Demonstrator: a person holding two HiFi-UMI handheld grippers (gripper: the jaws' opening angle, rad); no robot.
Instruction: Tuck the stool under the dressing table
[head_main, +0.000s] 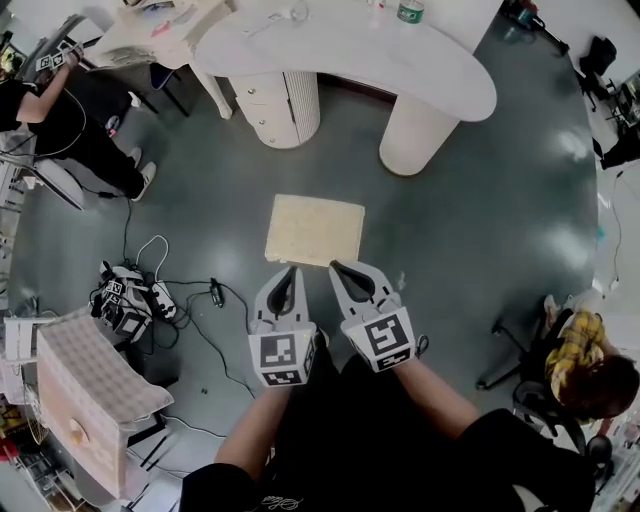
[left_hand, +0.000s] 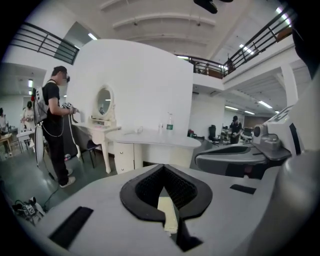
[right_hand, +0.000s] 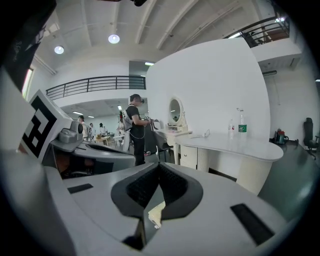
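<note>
The stool (head_main: 315, 230), with a square cream top, stands on the dark floor in front of the white dressing table (head_main: 400, 60). In the head view my left gripper (head_main: 291, 270) and right gripper (head_main: 334, 266) hang side by side just short of the stool's near edge, both shut and holding nothing. A sliver of the stool (left_hand: 168, 212) shows past the closed jaws of the left gripper (left_hand: 163, 168), and the dressing table (left_hand: 155, 140) lies beyond. In the right gripper view the stool (right_hand: 156, 214) shows the same way behind the right gripper (right_hand: 159, 165), with the dressing table (right_hand: 235, 145) to the right.
A person in black (head_main: 60, 110) stands by a second vanity table (head_main: 150, 35) at the upper left. Cables and a power strip (head_main: 150, 295) lie on the floor at the left. A cream cabinet (head_main: 90, 400) stands at the lower left. Someone sits at the right (head_main: 585, 365).
</note>
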